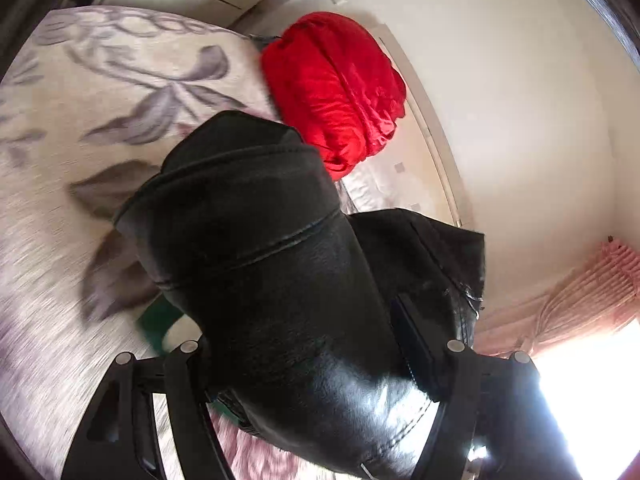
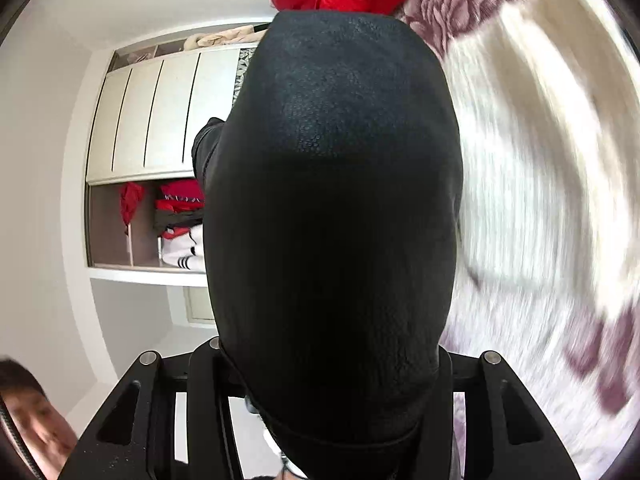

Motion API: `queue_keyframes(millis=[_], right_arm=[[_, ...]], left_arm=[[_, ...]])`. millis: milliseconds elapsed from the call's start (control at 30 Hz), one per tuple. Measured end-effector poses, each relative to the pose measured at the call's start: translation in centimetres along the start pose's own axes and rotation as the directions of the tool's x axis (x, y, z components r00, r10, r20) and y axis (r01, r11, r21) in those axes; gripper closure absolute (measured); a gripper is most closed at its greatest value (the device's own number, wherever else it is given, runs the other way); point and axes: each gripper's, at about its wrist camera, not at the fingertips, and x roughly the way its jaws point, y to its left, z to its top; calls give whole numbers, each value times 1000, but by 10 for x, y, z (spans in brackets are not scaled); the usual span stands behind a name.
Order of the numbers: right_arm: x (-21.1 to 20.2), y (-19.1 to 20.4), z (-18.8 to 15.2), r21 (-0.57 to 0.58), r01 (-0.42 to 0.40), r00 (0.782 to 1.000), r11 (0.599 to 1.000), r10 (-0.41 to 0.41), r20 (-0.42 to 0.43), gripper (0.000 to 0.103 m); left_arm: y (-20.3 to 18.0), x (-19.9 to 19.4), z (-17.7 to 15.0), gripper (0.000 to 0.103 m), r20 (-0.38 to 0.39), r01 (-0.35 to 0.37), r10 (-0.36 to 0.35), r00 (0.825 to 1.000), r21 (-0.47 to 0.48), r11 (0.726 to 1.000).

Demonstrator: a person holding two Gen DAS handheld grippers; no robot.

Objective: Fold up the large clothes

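Observation:
A black leather garment [image 1: 256,216] fills the middle of both views. In the left wrist view it bulges up between the fingers of my left gripper [image 1: 296,320], which is shut on a thick fold of it; seams and a zipper edge [image 1: 468,300] show. The right wrist view has the same black leather garment [image 2: 332,184] draped over my right gripper [image 2: 332,300], shut on it with the fingertips hidden. Both grippers hold it above the floral bed cover [image 1: 120,80], which is motion-blurred.
A crumpled red puffer jacket [image 1: 336,92] lies on the bed by the white wall. A white wardrobe [image 2: 148,116] has an open shelf of folded clothes [image 2: 176,224]. Pink curtains [image 1: 580,292] hang beside a bright window. A person's head [image 2: 24,412] is at lower left.

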Motion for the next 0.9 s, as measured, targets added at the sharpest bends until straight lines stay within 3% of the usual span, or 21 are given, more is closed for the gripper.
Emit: queue_keyframes(millis=[133, 233, 300, 400, 467, 500, 567, 600, 667, 700, 733, 800, 867, 900], right_arm=[[-14, -46, 74, 43, 23, 999, 999, -22, -27, 53], [-20, -104, 107, 120, 118, 992, 986, -112, -54, 50], [-26, -132, 114, 166, 135, 990, 977, -129, -48, 45], [-30, -129, 112, 162, 136, 991, 977, -131, -43, 39], [-32, -117, 110, 136, 232, 973, 963, -228, -46, 28], [-35, -102, 107, 91, 343, 939, 935, -341, -32, 21], [-37, -80, 98, 29, 488, 873, 872, -488, 2, 15], [-38, -65, 91, -12, 567, 823, 823, -567, 35, 14], [-37, -45, 77, -62, 688, 725, 723, -683, 90, 9], [-34, -30, 66, -97, 774, 632, 625, -761, 143, 4], [-29, -24, 57, -111, 825, 565, 554, -806, 175, 3], [-18, -2, 32, -137, 928, 372, 347, -889, 266, 2], [-10, 6, 4, -145, 965, 254, 218, -912, 321, 2], [-6, 14, -11, -129, 979, 195, 160, -918, 345, 2]], left_arm=[[16, 74, -3, 36, -54, -41, 42, 998, 25, 999], [50, 131, -20, 36, -168, -125, 126, 978, 19, 992], [55, 140, -26, 36, -189, -120, 130, 973, 63, 991], [41, 134, -24, 36, -205, -133, 159, 966, 136, 982], [35, 132, -21, 36, -234, -165, 204, 951, 176, 970], [33, 130, -21, 35, -242, -181, 226, 944, 194, 964], [18, 126, -23, 33, -242, -243, 305, 921, 257, 935], [13, 123, -23, 32, -237, -262, 332, 913, 283, 923], [1, 117, -32, 9, -209, -334, 425, 881, 362, 871], [-9, 112, -34, 8, -182, -363, 464, 867, 408, 838], [-15, 109, -38, 8, -159, -385, 494, 855, 443, 809], [-29, 100, -43, 8, -101, -439, 563, 820, 518, 734], [-43, 90, -51, 8, -60, -475, 611, 789, 570, 670], [-46, 86, -52, 8, -48, -480, 620, 783, 587, 652]])
